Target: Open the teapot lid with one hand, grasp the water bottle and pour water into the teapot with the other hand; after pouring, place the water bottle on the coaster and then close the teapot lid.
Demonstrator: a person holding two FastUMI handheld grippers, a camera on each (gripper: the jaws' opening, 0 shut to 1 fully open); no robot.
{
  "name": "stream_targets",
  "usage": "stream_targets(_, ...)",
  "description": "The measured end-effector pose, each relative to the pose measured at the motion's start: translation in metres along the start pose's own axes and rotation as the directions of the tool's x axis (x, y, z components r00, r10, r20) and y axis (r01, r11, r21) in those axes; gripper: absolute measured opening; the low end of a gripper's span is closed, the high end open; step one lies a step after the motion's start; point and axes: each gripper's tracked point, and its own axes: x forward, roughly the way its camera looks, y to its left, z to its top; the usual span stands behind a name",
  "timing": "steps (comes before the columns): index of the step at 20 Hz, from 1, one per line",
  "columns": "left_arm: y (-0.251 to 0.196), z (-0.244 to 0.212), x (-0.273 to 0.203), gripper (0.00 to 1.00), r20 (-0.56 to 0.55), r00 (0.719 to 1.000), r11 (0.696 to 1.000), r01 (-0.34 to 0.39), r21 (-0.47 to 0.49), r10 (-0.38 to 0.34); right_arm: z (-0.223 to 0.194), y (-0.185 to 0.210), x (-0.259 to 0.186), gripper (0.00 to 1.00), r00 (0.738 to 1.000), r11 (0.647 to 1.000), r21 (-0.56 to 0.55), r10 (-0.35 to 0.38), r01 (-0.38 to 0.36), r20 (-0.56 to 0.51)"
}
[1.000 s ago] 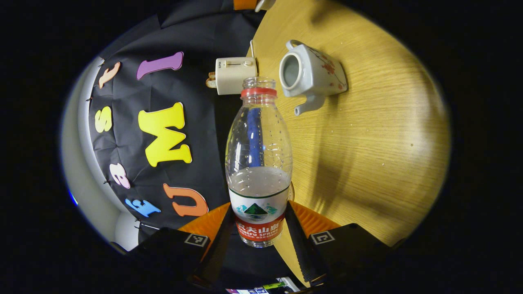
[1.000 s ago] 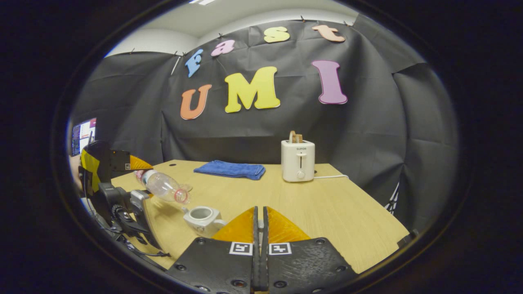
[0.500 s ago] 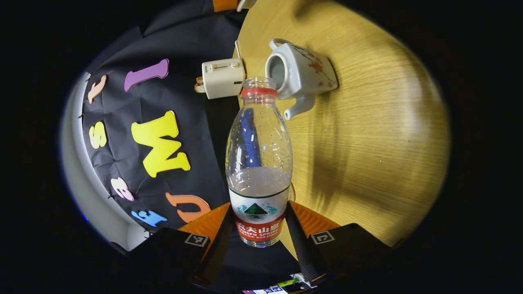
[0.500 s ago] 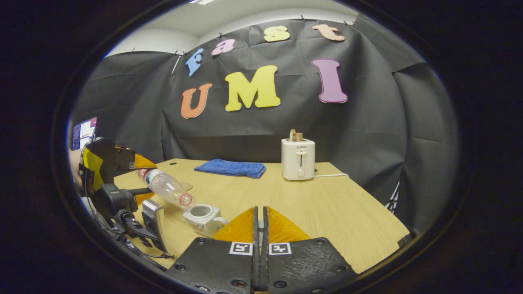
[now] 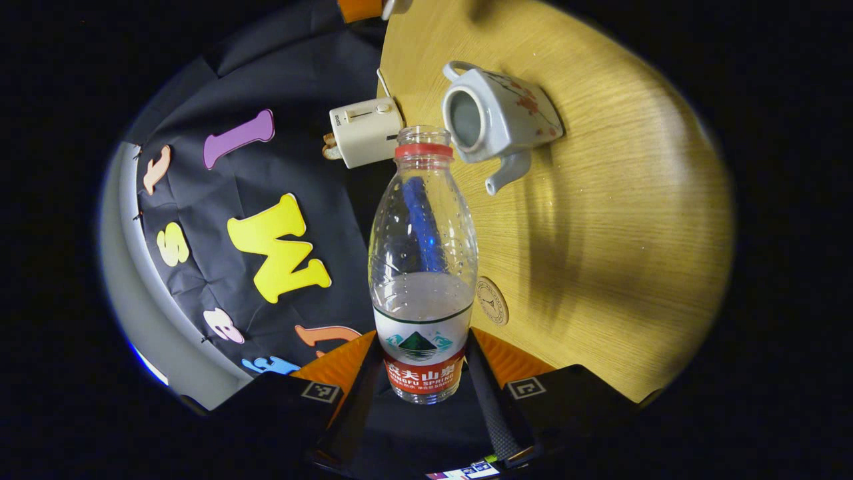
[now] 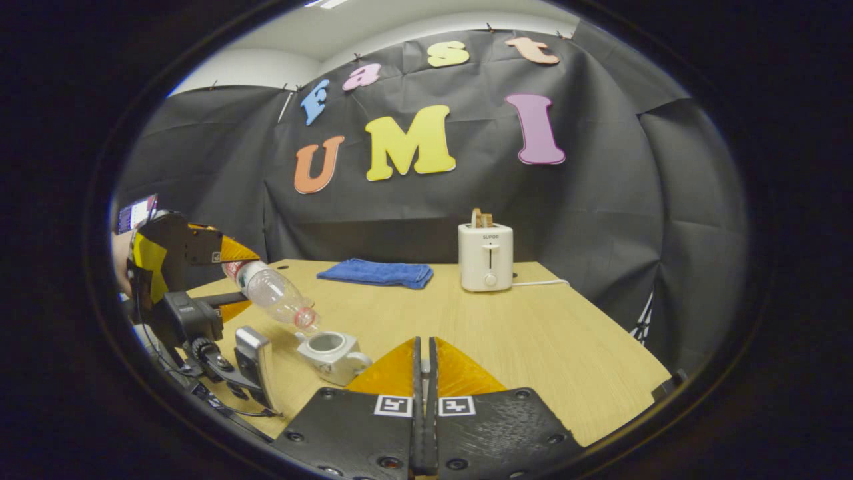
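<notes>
My left gripper (image 5: 421,373) is shut on the labelled lower part of a clear water bottle (image 5: 423,267) with a red neck ring and no cap. In the right gripper view the bottle (image 6: 276,297) tilts mouth-down, its mouth just above the open top of the white flowered teapot (image 6: 330,350). The teapot (image 5: 496,113) stands lidless on the wooden table. A round coaster (image 5: 493,301) lies beside the bottle's body. My right gripper (image 6: 421,347) is held above the table right of the teapot, fingers pressed together on the teapot lid (image 5: 393,5), which is mostly hidden. I see no stream of water.
A white toaster (image 6: 486,258) with its cord stands at the back of the table (image 6: 533,333). A folded blue cloth (image 6: 376,273) lies at the back left. A hand and the left gripper's body (image 6: 186,313) fill the left side.
The bottle has swung right and tipped further down, so its mouth went from beside the teapot to just above its opening. The right gripper has stayed put.
</notes>
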Motion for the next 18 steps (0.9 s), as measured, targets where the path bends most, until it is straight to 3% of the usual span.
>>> stream_targets(1,0.0024,0.0032,-0.0006,0.76,0.002,1.000,1.000,-0.005,0.011,0.005,0.0006,-0.0001,-0.0007,0.00,1.000,1.000,0.000,-0.001,0.001,0.002)
stream_targets(18,0.0067,0.0124,-0.0004,0.76,-0.004,1.000,0.995,-0.001,0.095,0.001,0.0016,0.0003,-0.0034,0.00,1.000,1.000,-0.007,-0.003,0.003,0.005)
